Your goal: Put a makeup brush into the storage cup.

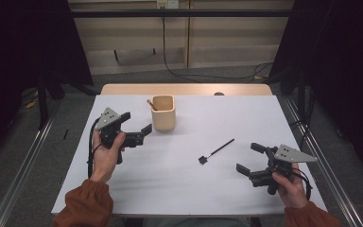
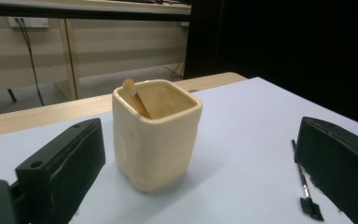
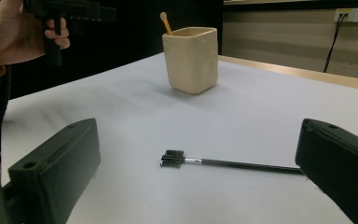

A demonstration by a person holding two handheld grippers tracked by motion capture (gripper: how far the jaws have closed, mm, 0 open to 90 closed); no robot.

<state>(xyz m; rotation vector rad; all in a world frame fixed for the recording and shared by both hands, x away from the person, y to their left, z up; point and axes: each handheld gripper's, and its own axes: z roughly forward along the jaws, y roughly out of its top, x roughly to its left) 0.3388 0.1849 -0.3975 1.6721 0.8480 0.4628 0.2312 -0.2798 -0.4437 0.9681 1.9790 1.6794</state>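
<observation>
My left gripper (image 1: 133, 126) hangs above the white, matte table (image 1: 179, 189) with its two blocky black jaws apart, aimed at the cream cup (image 1: 163, 112) just beside them; nothing is clamped. The cup is a glossy, square-mouthed ceramic vessel with rounded corners and slightly dented walls, standing upright near the far edge. A thin wooden stick (image 1: 151, 104) with a rounded tip leans in its corner. My right gripper (image 1: 251, 158) hovers low at the near right, jaws likewise apart and empty. Between those jaws in the right gripper view lies the small brush (image 3: 223, 162): a slim black handle, a short metal ferrule, a dark bristled head, flat on the table.
</observation>
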